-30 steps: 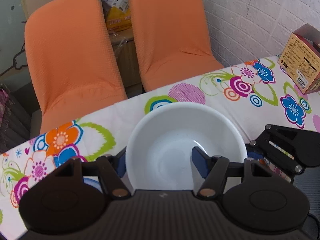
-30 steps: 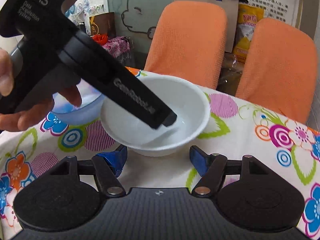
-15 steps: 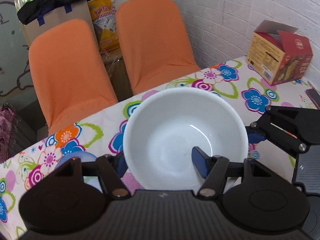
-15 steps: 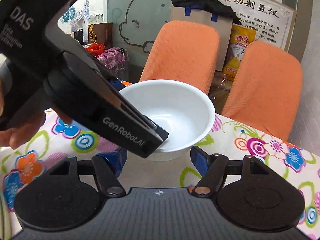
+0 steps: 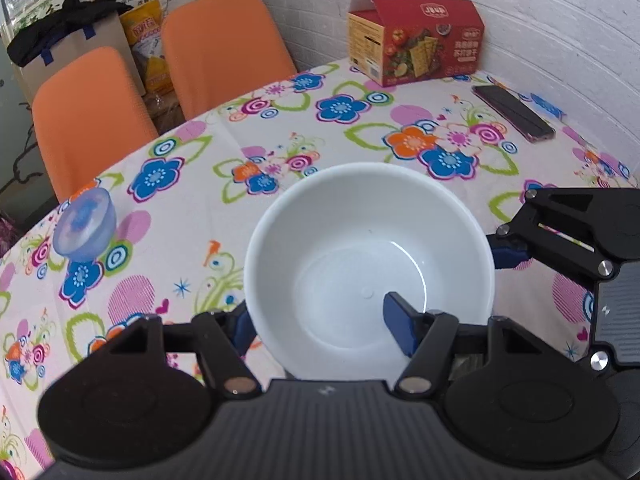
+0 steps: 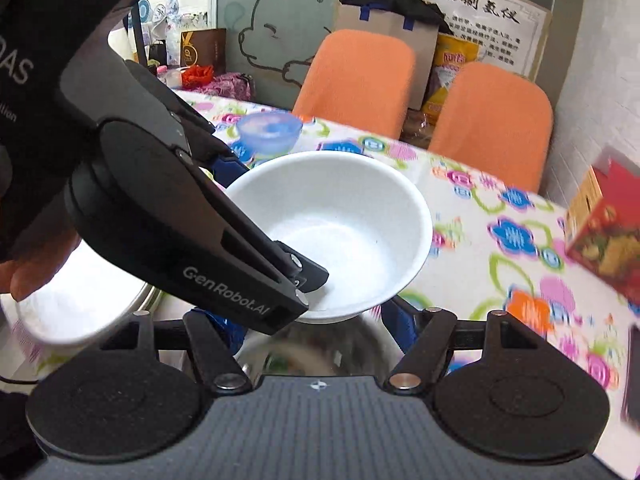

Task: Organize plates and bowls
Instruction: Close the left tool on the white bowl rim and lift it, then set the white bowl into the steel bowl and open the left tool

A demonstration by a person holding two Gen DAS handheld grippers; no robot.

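My left gripper (image 5: 320, 322) has hold of the white bowl (image 5: 368, 264) by its near rim: one blue finger (image 5: 400, 328) sits inside the bowl against the wall, the other is outside on the left, so the jaws are closed onto the rim with only the wall between them. In the right wrist view the same bowl (image 6: 332, 228) hangs in the air above the floral tablecloth (image 6: 500, 248), tilted a little, with the left gripper (image 6: 296, 280) clamped on its near-left edge and the hand (image 6: 36, 264) behind it at the left edge of the frame.

My right gripper (image 6: 316, 328) has its fingers spread wide and nothing between them. It sits just near of the bowl and below it. From the left wrist view I see the right gripper (image 5: 508, 256) close beside the bowl's right side; whether it touches I cannot tell.

A small translucent blue bowl (image 5: 84, 228) stands on the cloth to the far left, well apart from the white one. At the far right a red box (image 5: 416, 40) stands near the white brick wall, and a dark phone (image 5: 512, 114) lies flat to its right. Two orange chairs (image 5: 220, 48) stand beyond the table. Below the right gripper there is something shiny and blurred that I cannot make out, and a white plate (image 6: 80, 308) at the near left.
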